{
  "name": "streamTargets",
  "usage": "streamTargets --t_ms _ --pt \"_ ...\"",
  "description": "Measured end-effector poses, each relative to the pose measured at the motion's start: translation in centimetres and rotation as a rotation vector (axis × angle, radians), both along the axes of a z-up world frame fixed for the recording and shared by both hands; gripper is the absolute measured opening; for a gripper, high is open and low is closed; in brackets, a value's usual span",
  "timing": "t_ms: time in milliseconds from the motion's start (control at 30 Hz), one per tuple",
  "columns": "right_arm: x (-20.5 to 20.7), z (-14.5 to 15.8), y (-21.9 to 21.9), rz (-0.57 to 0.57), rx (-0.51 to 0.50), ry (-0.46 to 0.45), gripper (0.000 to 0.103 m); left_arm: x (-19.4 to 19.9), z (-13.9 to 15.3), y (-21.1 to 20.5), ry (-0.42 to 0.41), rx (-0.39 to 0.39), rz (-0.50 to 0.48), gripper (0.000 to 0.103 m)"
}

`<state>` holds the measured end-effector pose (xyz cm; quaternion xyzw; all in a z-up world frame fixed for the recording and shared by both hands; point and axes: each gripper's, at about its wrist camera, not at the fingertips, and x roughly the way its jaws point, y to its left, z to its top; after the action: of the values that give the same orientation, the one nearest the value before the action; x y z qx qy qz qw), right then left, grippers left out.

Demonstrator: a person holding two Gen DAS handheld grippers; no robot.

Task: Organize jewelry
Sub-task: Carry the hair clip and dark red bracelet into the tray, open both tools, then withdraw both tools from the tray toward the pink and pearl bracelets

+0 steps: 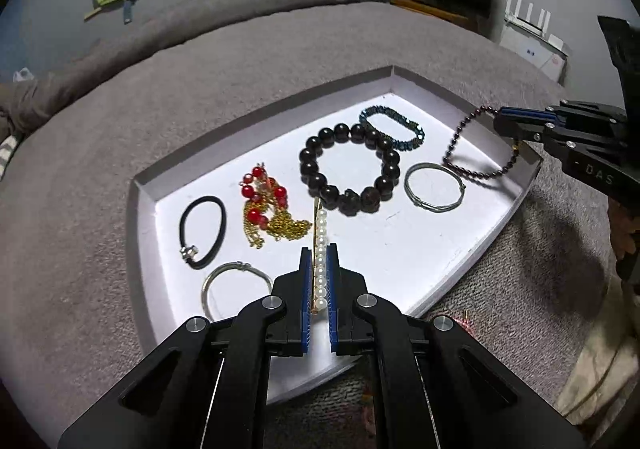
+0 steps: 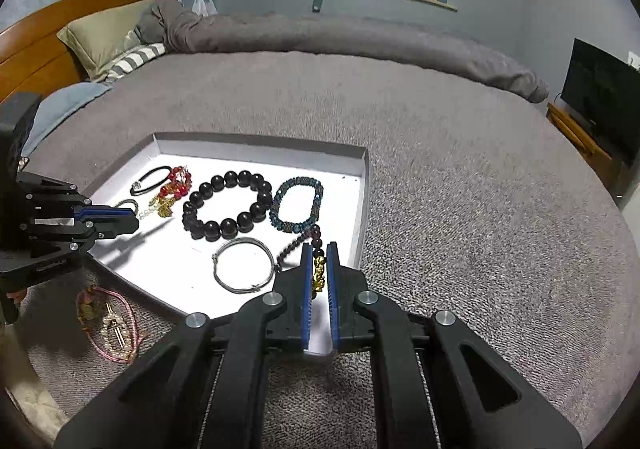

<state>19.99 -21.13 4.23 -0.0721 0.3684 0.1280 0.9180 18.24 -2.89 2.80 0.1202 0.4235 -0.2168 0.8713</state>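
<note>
While pearl hairpin (image 1: pixel 320 249) sits between left gripper (image 1: pixel 319 249) pads — over tray (image 1: pixel 440 249)

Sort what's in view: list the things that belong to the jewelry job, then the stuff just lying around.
Job:
white tray
pearl strand in left gripper
dark red bead bracelet in right gripper
big black bead bracelet
blue bracelet
pink bracelet still on the bed

Lying about:
pillow
television
</note>
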Motion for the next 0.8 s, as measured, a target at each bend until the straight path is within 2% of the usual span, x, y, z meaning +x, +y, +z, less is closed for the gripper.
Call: streamTargets --t_ms 400,800 --pt "1.3 -1.1 0.5 0.006 -0.014 0.065 0.007 0.9 -0.7 0.0 0.048 -0.015 -0.014 0.007" --pt "1.1 -1.1 0.7 0.012 -0.014 0.064 0.007 0.8 -0.5 0.2 0.052 -0.019 -0.002 0.009"
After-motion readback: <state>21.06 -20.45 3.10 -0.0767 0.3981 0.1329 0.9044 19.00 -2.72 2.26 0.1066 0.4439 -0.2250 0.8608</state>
